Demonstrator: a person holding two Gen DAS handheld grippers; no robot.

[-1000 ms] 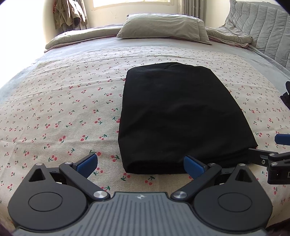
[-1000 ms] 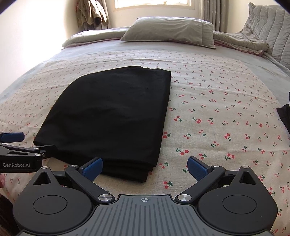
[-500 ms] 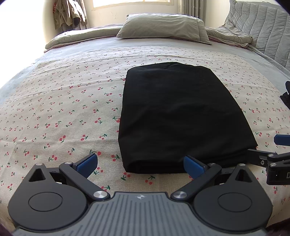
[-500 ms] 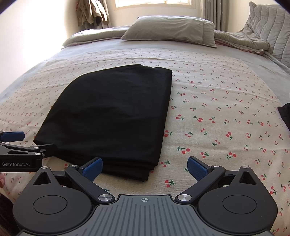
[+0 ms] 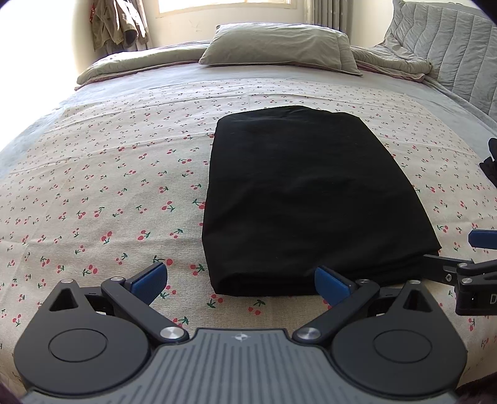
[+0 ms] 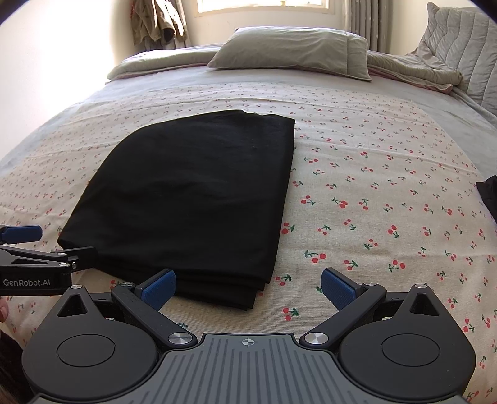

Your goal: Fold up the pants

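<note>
The black pants [image 5: 298, 199] lie folded into a flat rectangle on the cherry-print sheet [image 5: 108, 186]; they also show in the right wrist view [image 6: 198, 199], with stacked layers at the near edge. My left gripper [image 5: 240, 281] is open and empty, just short of the pants' near left corner. My right gripper [image 6: 248, 287] is open and empty, just short of the near right corner. Each gripper shows at the edge of the other's view: the right one [image 5: 466, 264], the left one [image 6: 37, 248].
A grey pillow [image 5: 279, 43] and a rumpled quilt [image 5: 403, 62] lie at the head of the bed. A dark item [image 6: 489, 199] sits at the right edge. Clothes [image 6: 155, 21] hang on the far wall.
Both grippers have drawn back a little from the pants. The pants have not moved.
</note>
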